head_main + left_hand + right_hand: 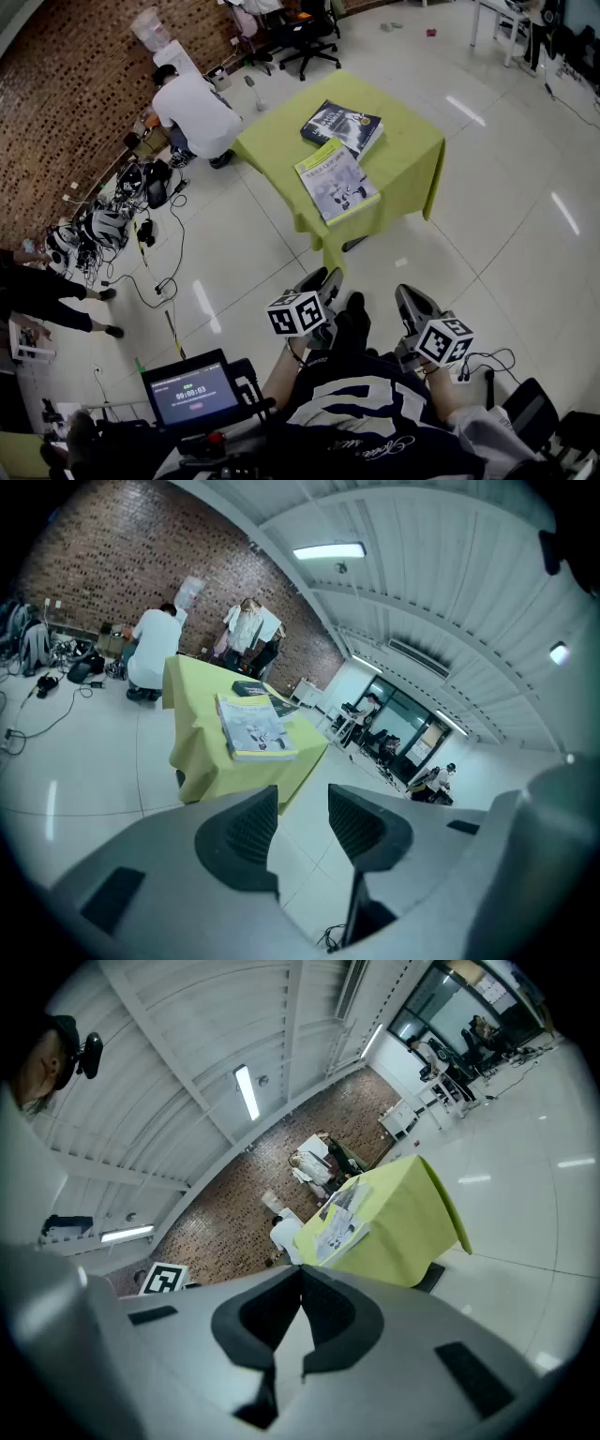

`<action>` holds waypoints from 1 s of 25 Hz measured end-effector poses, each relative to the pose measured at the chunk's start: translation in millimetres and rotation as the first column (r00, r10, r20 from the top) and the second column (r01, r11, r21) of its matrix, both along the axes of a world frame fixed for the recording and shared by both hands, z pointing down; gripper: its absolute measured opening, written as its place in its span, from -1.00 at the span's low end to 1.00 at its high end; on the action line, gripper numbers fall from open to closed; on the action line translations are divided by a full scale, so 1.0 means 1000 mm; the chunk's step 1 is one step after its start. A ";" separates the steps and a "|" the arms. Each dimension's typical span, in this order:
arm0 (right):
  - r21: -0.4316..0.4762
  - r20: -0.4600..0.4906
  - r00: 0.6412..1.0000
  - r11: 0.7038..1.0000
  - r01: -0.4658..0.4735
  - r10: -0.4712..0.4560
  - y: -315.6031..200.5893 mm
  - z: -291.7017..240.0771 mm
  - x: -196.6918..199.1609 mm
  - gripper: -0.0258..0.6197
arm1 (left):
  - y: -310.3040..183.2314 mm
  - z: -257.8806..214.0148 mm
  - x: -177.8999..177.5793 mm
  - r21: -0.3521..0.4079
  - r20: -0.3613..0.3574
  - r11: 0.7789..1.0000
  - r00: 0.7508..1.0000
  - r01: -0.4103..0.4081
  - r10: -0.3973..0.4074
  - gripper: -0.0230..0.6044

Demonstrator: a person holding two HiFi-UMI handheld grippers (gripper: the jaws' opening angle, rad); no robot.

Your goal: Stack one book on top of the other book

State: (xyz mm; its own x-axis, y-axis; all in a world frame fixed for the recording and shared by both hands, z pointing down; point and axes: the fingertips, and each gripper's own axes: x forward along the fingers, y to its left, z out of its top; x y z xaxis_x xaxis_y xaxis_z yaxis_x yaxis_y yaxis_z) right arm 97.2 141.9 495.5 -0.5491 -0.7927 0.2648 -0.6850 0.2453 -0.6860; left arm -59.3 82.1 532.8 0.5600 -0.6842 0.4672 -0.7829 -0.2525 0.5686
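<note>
A square surface under a soft yellow-green cloth point(412, 141) is standing in the upper middle of the head view, on a shiny white tile floor point(506, 244). Two flat books are lying on it, just beside each other: a dark blue glossy book point(342, 125) higher up and a pale grey book with a yellow edge point(336, 180) below it. Low in the frame, the left hand-held gripper point(324, 277), smooth grey with ribbed black pads, is holding its jaws partly apart with nothing between them. The right hand-held gripper point(410, 298) is pressing its pads together, holding nothing.
</note>
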 end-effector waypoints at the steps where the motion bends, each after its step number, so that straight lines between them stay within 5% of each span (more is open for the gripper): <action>1: 0.001 -0.001 1.000 1.000 -0.001 0.001 -0.004 0.001 -0.001 -0.95 | -0.008 0.005 -0.002 -0.012 -0.012 1.000 1.000 0.005 -0.005 -0.42; 14: -0.026 -0.073 0.997 1.000 -0.015 0.013 -0.145 0.007 -0.004 -0.95 | -0.155 0.082 -0.026 -0.189 -0.012 0.981 0.999 0.031 -0.034 -0.42; 20: -0.083 -0.109 0.994 0.996 0.019 -0.028 -0.189 0.024 -0.016 -0.95 | -0.183 0.118 -0.031 -0.280 0.007 0.959 0.999 0.032 -0.031 -0.37; 25: -0.116 -0.106 0.993 0.992 0.045 -0.057 -0.217 0.036 -0.027 -0.95 | -0.196 0.125 -0.028 -0.320 -0.049 0.947 0.999 0.003 -0.020 -0.29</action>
State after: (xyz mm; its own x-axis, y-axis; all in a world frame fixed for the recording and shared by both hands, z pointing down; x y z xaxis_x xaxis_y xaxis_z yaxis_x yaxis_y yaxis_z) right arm 70.7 -75.0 531.3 -0.5511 -0.7260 0.4113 -0.7457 0.2072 -0.6333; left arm -86.9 -113.5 657.6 0.5816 -0.5101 0.6336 -0.7525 -0.0416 0.6573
